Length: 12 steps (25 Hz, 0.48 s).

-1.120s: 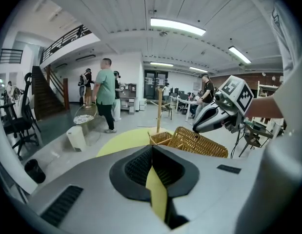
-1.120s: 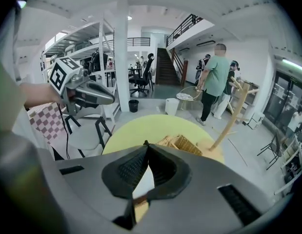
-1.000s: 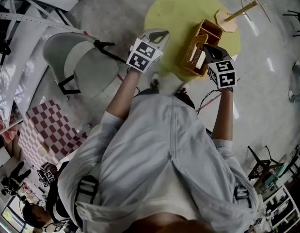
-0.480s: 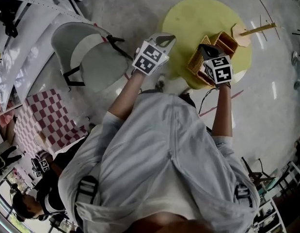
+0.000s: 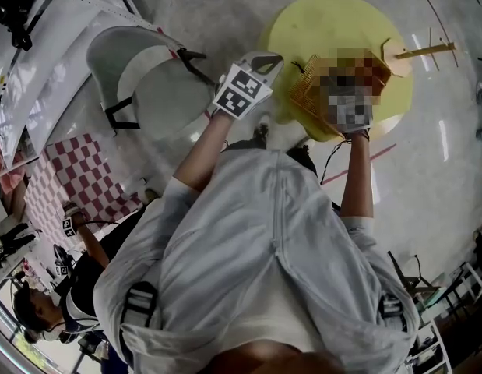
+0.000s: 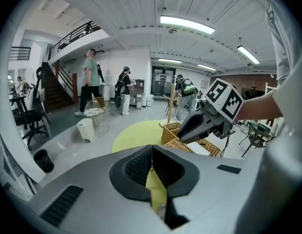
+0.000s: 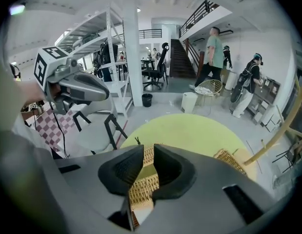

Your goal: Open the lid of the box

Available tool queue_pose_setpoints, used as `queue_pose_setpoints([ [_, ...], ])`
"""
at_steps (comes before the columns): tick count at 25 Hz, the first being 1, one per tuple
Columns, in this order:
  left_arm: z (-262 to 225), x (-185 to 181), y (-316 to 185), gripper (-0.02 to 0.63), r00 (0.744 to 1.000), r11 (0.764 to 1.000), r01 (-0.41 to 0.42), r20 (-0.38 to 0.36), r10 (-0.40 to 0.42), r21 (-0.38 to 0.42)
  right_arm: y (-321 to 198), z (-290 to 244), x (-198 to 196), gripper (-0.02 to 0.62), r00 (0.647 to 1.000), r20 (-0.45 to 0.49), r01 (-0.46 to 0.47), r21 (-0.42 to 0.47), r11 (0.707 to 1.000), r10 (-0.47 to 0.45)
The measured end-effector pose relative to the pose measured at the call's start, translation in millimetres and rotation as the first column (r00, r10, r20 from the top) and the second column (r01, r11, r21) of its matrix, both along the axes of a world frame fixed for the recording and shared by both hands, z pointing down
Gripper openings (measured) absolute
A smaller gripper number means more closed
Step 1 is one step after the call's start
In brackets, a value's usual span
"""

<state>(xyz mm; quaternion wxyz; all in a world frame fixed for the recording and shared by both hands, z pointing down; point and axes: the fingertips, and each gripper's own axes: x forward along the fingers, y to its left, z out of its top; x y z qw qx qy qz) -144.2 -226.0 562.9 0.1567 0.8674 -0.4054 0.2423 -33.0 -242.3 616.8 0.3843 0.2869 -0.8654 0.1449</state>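
Note:
On the round yellow table (image 5: pixel 318 22) stands a wicker box (image 5: pixel 378 67). Its woven lid (image 5: pixel 307 92) is raised and tilted toward the table's left side. My right gripper (image 7: pixel 147 172) is shut on the lid's edge (image 7: pixel 141 186); in the head view a mosaic patch hides it. In the left gripper view it (image 6: pixel 186 133) shows over the box (image 6: pixel 171 130). My left gripper (image 5: pixel 265 59) is shut on nothing and hovers over the table's left rim, apart from the box.
A grey chair (image 5: pixel 147 84) stands left of the table. A wooden stand (image 5: pixel 423 51) leans off the table's far right. A checkered cloth (image 5: pixel 69 185) lies lower left. Several people (image 7: pixel 216 48) stand farther off in the hall.
The right gripper has lifted the lid off the box and swung it up and to the left. The left gripper has stayed shut near the table's left rim.

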Motion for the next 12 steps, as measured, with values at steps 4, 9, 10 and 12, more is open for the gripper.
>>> queue_pose_setpoints([
  [4, -1.6, 12.2, 0.2, 0.029, 1.000, 1.000, -0.021, 0.000, 0.021, 0.005, -2.2, -9.0, 19.4, 0.083, 0.998, 0.015, -0.055, 0.025, 0.998, 0.054],
  [9, -19.6, 35.4, -4.8, 0.029, 0.999, 0.998, -0.052, -0.010, 0.052, 0.040, -10.3, -46.1, 60.6, 0.075, 0.983, 0.043, -0.181, 0.105, 0.978, 0.177],
  [10, -24.1, 40.1, -6.6, 0.029, 0.998, 0.997, -0.057, -0.014, 0.058, 0.048, -11.5, -55.9, 68.8, 0.064, 0.979, 0.050, -0.201, 0.124, 0.972, 0.196],
  [12, -32.9, 51.5, -11.4, 0.029, 0.997, 0.995, -0.070, -0.021, 0.072, 0.065, -13.9, -76.7, 86.7, 0.049, 0.971, 0.063, -0.238, 0.169, 0.957, 0.230],
])
